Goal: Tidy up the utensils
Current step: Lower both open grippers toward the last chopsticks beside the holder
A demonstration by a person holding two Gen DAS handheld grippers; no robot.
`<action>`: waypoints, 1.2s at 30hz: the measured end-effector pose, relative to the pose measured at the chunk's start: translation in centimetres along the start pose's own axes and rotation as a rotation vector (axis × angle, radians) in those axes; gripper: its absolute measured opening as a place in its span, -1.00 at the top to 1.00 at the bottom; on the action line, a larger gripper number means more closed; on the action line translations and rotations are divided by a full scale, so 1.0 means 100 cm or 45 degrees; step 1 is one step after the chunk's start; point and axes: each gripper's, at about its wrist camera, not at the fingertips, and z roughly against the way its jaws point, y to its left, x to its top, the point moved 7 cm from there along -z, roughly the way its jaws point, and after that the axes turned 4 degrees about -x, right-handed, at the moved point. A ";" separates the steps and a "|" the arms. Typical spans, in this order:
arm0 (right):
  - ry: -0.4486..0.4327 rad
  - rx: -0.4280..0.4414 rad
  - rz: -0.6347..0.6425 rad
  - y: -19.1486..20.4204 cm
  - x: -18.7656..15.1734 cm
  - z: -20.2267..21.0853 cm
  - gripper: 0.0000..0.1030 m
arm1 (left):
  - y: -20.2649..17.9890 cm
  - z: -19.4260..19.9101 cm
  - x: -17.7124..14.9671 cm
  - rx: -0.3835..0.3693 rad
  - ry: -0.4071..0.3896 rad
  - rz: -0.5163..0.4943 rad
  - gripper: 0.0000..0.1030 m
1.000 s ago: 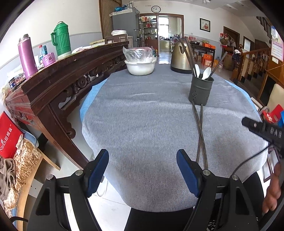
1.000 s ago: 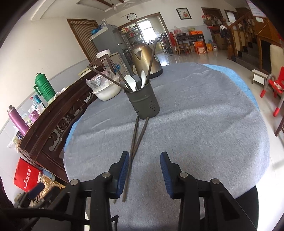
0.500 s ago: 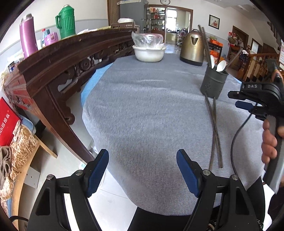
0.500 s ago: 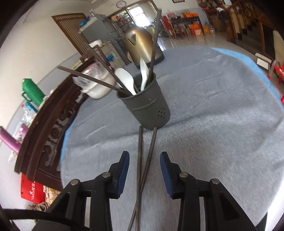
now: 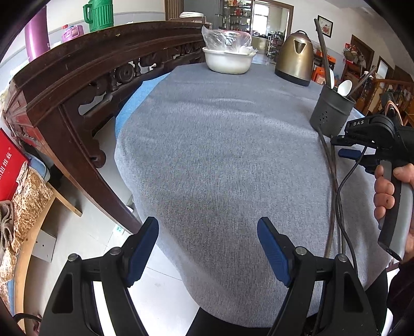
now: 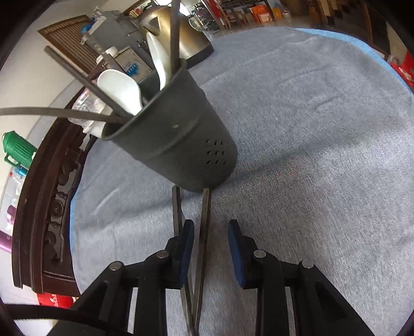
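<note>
A dark grey utensil holder stands on the grey tablecloth, with white spoons and several dark chopsticks in it. Two loose chopsticks lie on the cloth with their tips against its base. My right gripper hangs low over them, its jaws closing. One chopstick lies between the pads untouched; the other runs outside the left finger. In the left wrist view the holder is at the far right, and a hand holds the right gripper. My left gripper stands open and empty over the near table edge.
At the table's far end stand a white bowl covered with a plastic bag and a brass-coloured kettle. A carved dark wooden sideboard runs along the left, bearing a green thermos and a purple flask. A red box sits on the floor below it.
My right gripper has come forward and down to the base of the holder, and its jaws have narrowed around one chopstick. My left gripper has sunk a little and swung left.
</note>
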 end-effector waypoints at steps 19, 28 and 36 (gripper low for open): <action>-0.009 -0.009 0.203 -0.019 0.013 0.017 0.84 | -0.025 -0.017 0.049 0.013 0.009 -0.023 -0.54; 0.012 0.050 0.055 -0.067 0.012 0.018 0.84 | -0.102 -0.050 0.091 -0.172 0.070 -0.074 -0.54; -0.014 0.045 0.099 -0.069 0.008 0.022 0.82 | -0.158 -0.102 0.099 -0.288 0.263 -0.030 -0.42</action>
